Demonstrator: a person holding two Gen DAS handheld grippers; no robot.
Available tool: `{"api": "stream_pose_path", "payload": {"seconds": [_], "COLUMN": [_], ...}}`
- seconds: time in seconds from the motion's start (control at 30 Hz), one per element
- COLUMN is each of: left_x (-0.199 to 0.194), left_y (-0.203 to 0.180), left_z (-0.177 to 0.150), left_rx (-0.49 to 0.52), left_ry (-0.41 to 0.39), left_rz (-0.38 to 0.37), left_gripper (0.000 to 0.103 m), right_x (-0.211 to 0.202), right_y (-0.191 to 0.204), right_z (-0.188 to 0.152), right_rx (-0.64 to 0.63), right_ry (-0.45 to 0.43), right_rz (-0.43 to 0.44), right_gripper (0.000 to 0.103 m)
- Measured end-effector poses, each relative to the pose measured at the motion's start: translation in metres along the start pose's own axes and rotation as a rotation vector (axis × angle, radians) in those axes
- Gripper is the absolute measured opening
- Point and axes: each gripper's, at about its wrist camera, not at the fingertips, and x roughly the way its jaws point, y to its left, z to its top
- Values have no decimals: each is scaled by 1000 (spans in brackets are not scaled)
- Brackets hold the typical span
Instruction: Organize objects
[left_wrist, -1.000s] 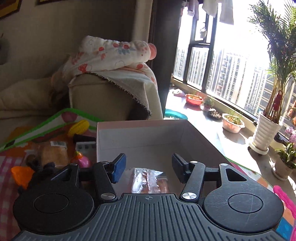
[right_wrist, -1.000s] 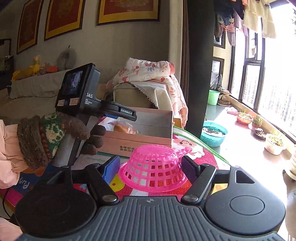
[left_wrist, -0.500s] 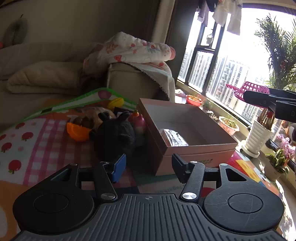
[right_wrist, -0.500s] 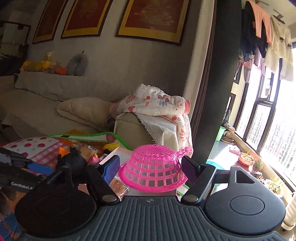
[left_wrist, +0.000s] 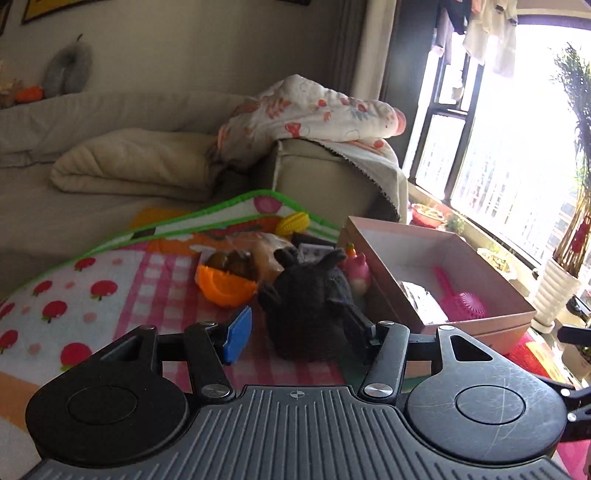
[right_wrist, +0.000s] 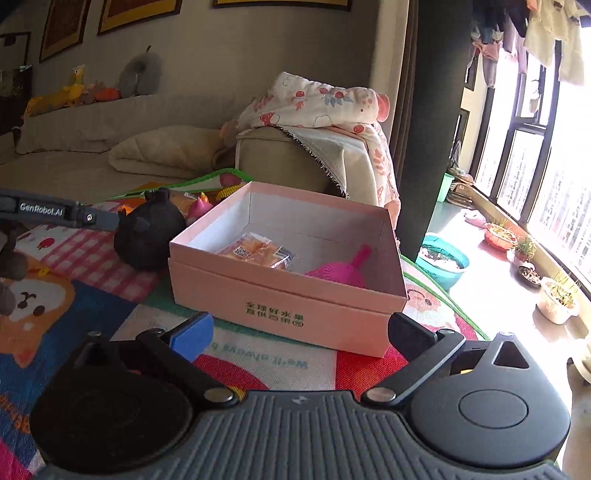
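Toys and snacks bound for a pink cardboard box (left_wrist: 461, 325) crowd a patterned play mat (left_wrist: 74, 295) in the left wrist view, where the left gripper (left_wrist: 295, 328) lines up on a black plush toy (left_wrist: 306, 295), its fingers spread and empty on either side of the dark body. The plush sits just beside the box's near wall, with an orange bowl (left_wrist: 225, 286) of brown pieces, a pink duck-like toy (left_wrist: 358, 271) and a yellow toy (left_wrist: 293, 221) close behind it. Judging from this, the plush is the next pick, calling for a short push forward and a squeeze on soft, yielding fabric, then a lift over the box wall. From the right wrist view, the right gripper (right_wrist: 299, 332) hovers low in front of the box (right_wrist: 295, 306), fingers wide apart and holding nothing; inside lie a wrapped snack packet (right_wrist: 258, 253) and a pink strainer basket (right_wrist: 343, 269), so part of the sorting appears done. Beyond the mat (right_wrist: 74, 317) are a beige sofa (right_wrist: 110, 129) draped with a floral blanket (right_wrist: 314, 99), framed pictures, and a sunlit window ledge (right_wrist: 498, 280) lined with potted plants.
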Motion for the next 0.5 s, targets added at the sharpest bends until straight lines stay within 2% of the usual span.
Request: {"api": "stream_pose_path", "payload": {"seconds": [0.1, 0.17, 0.23, 0.37, 0.5], "left_x": [28, 44, 57, 77, 63], "left_y": [-5, -7, -10, -6, 8], "left_z": [6, 7, 7, 5, 4], "left_rx": [-12, -21, -13, -58, -139], "left_ry": [52, 78, 98, 116, 104], "left_rz": [-11, -36, -7, -13, -63], "left_gripper": [60, 68, 73, 74, 70], "right_x": [-8, -12, -12, -7, 1], "right_y": [0, -1, -4, -1, 11], "right_z": [-8, -8, -3, 10, 43], "right_rx": [-7, -6, 2, 3, -19], "right_ry": [9, 8, 11, 21, 8], "right_rz": [-9, -18, -21, -3, 35], "right_gripper": [103, 103, 103, 103, 103]}}
